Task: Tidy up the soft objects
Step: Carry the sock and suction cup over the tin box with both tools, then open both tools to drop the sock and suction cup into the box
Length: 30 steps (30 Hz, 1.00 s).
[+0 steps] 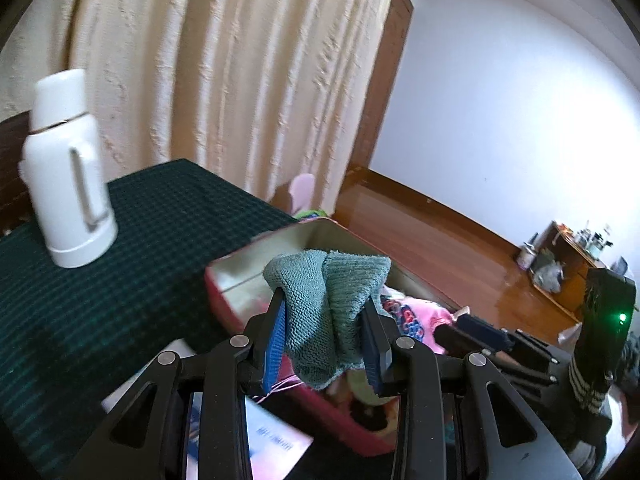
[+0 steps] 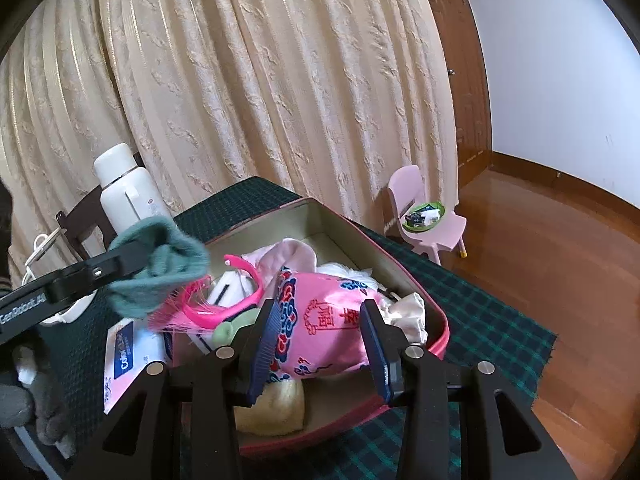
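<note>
While the left gripper (image 1: 326, 330) pinches a teal knitted cloth (image 1: 326, 308) between its blue pads, the fabric bunches upward above the jaws and hangs down below them, its long axis running roughly vertical. Ribbed and loosely folded, the cloth is held over the near left corner of a red-walled tin box (image 2: 438, 330), as the right wrist view shows. That box sits on a table covered by a dark green checked tablecloth (image 2: 492, 320), its far corner pointing toward the cream curtain (image 2: 260, 80). Within the box, the right gripper (image 2: 324, 344) has its jaws closed on a pink embroidered pouch (image 2: 320, 320), which lies on its side with red characters facing up and its long axis running between the box's left and right walls. A bright pink comb (image 2: 240, 308) rests at the left wall, and a white thermos (image 1: 66, 168) stands near the table's far left corner.
</note>
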Each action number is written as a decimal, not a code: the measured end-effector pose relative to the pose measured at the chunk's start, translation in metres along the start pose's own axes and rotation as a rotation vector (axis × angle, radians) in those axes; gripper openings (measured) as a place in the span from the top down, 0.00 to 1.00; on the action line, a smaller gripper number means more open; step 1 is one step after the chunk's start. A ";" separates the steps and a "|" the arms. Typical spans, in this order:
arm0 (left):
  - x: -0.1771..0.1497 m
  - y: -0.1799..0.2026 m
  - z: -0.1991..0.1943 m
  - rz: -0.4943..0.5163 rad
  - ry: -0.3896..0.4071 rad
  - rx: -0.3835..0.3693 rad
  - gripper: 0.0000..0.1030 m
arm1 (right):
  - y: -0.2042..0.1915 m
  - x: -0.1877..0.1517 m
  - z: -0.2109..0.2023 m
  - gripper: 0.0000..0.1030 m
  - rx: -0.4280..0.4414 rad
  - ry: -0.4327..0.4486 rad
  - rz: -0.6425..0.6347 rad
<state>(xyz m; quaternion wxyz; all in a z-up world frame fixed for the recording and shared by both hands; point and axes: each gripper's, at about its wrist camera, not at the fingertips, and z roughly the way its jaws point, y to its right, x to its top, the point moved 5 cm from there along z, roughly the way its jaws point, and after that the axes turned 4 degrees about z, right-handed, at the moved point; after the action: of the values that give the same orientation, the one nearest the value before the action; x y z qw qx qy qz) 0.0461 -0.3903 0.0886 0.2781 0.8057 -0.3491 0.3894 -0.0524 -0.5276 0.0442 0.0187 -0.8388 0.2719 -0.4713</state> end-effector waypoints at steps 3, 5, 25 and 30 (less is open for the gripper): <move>0.002 0.008 0.015 0.011 -0.018 -0.022 0.65 | 0.000 -0.002 0.002 0.57 0.001 -0.002 -0.008; 0.002 0.011 0.025 0.012 -0.029 -0.030 0.46 | 0.000 -0.001 0.003 0.54 0.004 -0.002 -0.014; 0.005 -0.011 0.019 -0.036 -0.012 0.034 0.06 | -0.001 -0.008 0.013 0.44 0.015 -0.060 -0.038; -0.002 -0.005 0.002 0.026 0.024 0.151 0.01 | 0.003 -0.008 -0.004 0.27 -0.020 -0.027 -0.041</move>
<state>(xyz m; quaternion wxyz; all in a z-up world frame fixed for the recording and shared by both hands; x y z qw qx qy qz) 0.0500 -0.3875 0.0849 0.2157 0.8150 -0.3257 0.4279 -0.0600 -0.5250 0.0390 0.0043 -0.8507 0.2588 -0.4575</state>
